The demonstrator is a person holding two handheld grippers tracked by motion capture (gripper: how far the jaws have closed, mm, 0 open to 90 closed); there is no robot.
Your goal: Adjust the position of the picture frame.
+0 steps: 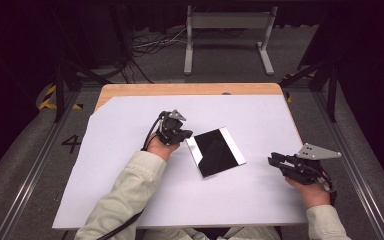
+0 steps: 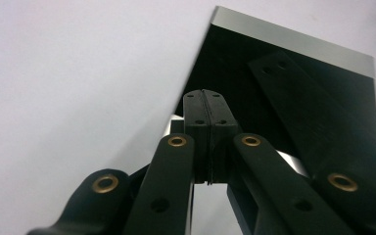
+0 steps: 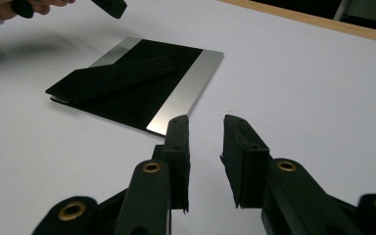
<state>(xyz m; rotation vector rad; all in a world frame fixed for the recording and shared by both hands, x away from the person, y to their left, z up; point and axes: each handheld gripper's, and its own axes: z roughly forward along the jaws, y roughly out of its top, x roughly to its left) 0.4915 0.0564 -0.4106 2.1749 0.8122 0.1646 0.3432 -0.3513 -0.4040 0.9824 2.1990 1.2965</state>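
Fingers poised over a glossy black plate near the middle of the table

The flat square plate (image 1: 215,151), black with a silvery strip along two opposite edges, lay skewed on the white sheet covering the table (image 1: 130,200), roughly centred between its left and right edges. The left gripper (image 1: 180,134) hung at the plate's left corner with its fingers (image 2: 206,128) clenched together on nothing; the right gripper (image 1: 275,161) waited well apart toward the table's right edge, fingers (image 3: 178,142) parted and empty. The plate looked thin, stiff and slick, likely light but easily scratched or chipped. Lying flush, it offered little purchase from above; a raised corner or an edge pinched across its thickness seemed the surest hold.
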